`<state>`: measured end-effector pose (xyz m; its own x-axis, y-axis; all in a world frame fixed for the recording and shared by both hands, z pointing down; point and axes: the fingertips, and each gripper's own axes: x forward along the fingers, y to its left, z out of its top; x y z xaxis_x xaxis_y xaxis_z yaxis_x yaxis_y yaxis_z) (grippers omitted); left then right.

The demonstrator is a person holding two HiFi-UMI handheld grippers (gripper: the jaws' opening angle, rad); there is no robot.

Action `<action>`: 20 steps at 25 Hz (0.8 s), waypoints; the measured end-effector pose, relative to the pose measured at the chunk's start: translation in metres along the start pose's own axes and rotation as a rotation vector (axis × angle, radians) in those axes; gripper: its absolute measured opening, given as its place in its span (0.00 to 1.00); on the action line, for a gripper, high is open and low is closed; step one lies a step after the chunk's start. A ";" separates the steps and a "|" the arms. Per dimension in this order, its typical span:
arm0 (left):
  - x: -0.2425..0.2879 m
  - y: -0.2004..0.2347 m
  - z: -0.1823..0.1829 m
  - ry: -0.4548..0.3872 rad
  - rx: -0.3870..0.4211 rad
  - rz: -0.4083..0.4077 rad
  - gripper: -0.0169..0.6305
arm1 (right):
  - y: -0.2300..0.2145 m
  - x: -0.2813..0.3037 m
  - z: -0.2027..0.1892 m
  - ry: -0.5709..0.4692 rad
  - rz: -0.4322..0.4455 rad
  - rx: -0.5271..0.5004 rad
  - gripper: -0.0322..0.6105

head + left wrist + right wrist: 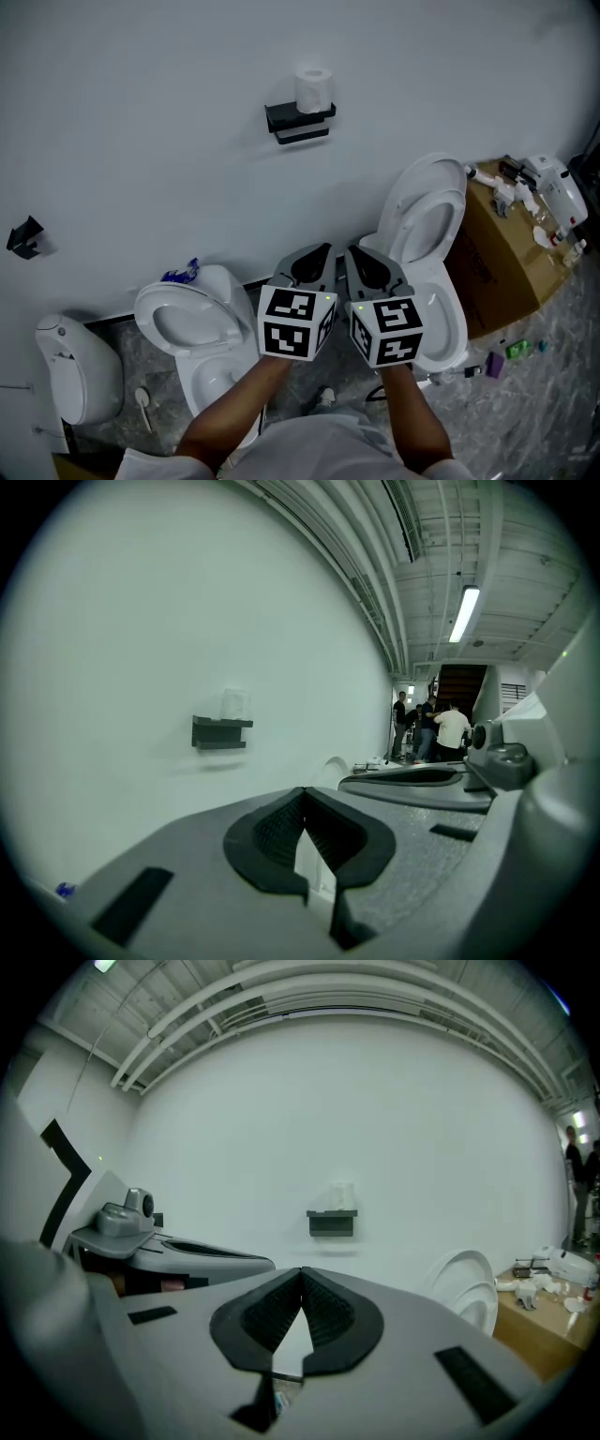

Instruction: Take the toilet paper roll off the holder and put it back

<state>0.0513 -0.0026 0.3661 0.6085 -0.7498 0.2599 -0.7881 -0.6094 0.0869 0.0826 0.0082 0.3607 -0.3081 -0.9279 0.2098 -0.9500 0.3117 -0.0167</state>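
Up on the wall, the toilet paper roll (313, 89) is standing upright on top of the black holder (300, 122), well apart from both claws. Are you seeing what is worrying me?

I am guessing it is the claws. The left claw (319, 258) is sitting closed with nothing in it, and the right claw (361, 261) is looking the same, pads meeting at the tips.

Exactly. If either one is arriving at the roll shut like that, it is poking the roll instead of straddling it, I think.

And the roll is only resting on that holder as far as I can tell, so a nudge is probably tipping it off.

Which is where the toilet with the raised lid (427, 234) is bothering me. Its bowl is lying open below and to the right of the holder, so a falling roll is risking a wet landing.

The two claws are also riding just beside each other, so they are risking a bump if both are going in together.

And squeezing hard is likely crushing a soft roll, which is making the put-back awkward.
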 end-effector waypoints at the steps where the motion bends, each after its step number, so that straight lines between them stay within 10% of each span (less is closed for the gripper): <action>1: 0.006 0.001 0.002 0.000 0.001 0.004 0.03 | -0.005 0.004 0.001 0.001 0.005 -0.001 0.05; 20: 0.062 0.034 0.016 0.007 0.000 0.040 0.03 | -0.037 0.063 0.012 0.002 0.046 -0.012 0.05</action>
<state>0.0637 -0.0735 0.3696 0.5755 -0.7721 0.2695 -0.8120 -0.5787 0.0761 0.0973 -0.0645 0.3626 -0.3510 -0.9123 0.2110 -0.9343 0.3561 -0.0150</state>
